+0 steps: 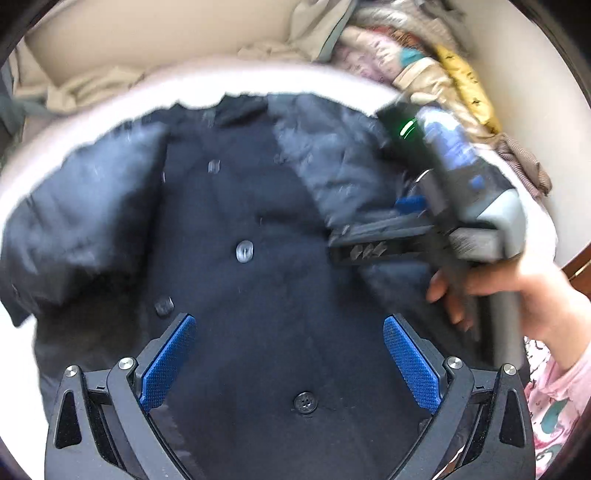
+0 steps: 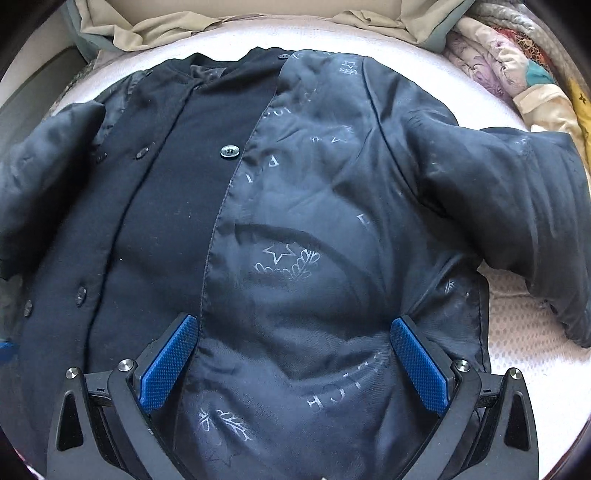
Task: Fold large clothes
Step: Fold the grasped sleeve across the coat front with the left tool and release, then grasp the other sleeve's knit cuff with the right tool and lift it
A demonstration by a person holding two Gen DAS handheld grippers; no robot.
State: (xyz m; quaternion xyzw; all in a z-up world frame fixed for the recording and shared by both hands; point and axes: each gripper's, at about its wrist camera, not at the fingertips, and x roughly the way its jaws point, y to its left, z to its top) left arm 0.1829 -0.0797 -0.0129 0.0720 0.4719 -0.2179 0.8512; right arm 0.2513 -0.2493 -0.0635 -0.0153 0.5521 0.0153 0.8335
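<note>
A dark navy coat (image 1: 258, 206) lies spread, front up, on a white mesh mattress (image 2: 524, 332). Round buttons (image 1: 244, 251) run down its middle. In the right wrist view one front panel (image 2: 314, 229) is turned back and shows grey lining printed with silver stars and letters. A sleeve (image 2: 517, 206) sticks out to the right. My left gripper (image 1: 290, 321) hovers open above the coat's lower middle, with nothing between its blue pads (image 1: 166, 365). My right gripper (image 2: 295, 321) is open over the lining and grips nothing. Its grey housing (image 1: 491, 221) appears blurred in the left wrist view, held by a hand (image 1: 535, 291).
Crumpled beige cloth (image 2: 229, 18) lies past the coat's collar. A pile of folded patterned quilts (image 2: 517, 74) sits at the back right. A pink printed sleeve (image 1: 557, 398) of the person is at the right edge. Bare mattress shows around the coat.
</note>
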